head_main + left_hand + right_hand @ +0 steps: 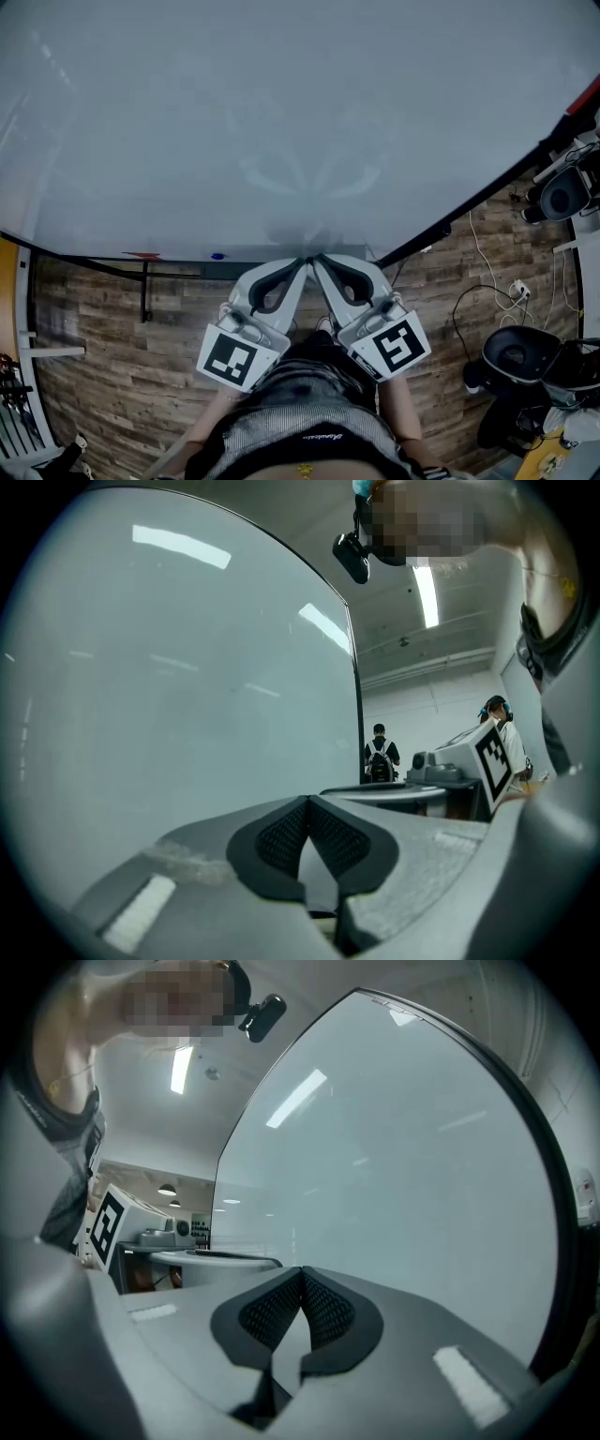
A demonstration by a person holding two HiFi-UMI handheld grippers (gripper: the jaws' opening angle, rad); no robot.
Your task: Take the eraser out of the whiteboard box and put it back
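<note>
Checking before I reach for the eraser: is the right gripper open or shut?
Shut. The right gripper shows its jaw tips touching, with nothing between them; only the whiteboard lies beyond.

The head view looks steeply down from above at the whiteboard (281,122). Both gripper views face level, close beside it; all three share its surface.

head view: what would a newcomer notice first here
The big whiteboard fills the top of the head view. At its lower edge, the left gripper and right gripper sit tips side by side, both shut and empty. Cables trail over the wood floor at right.
</note>
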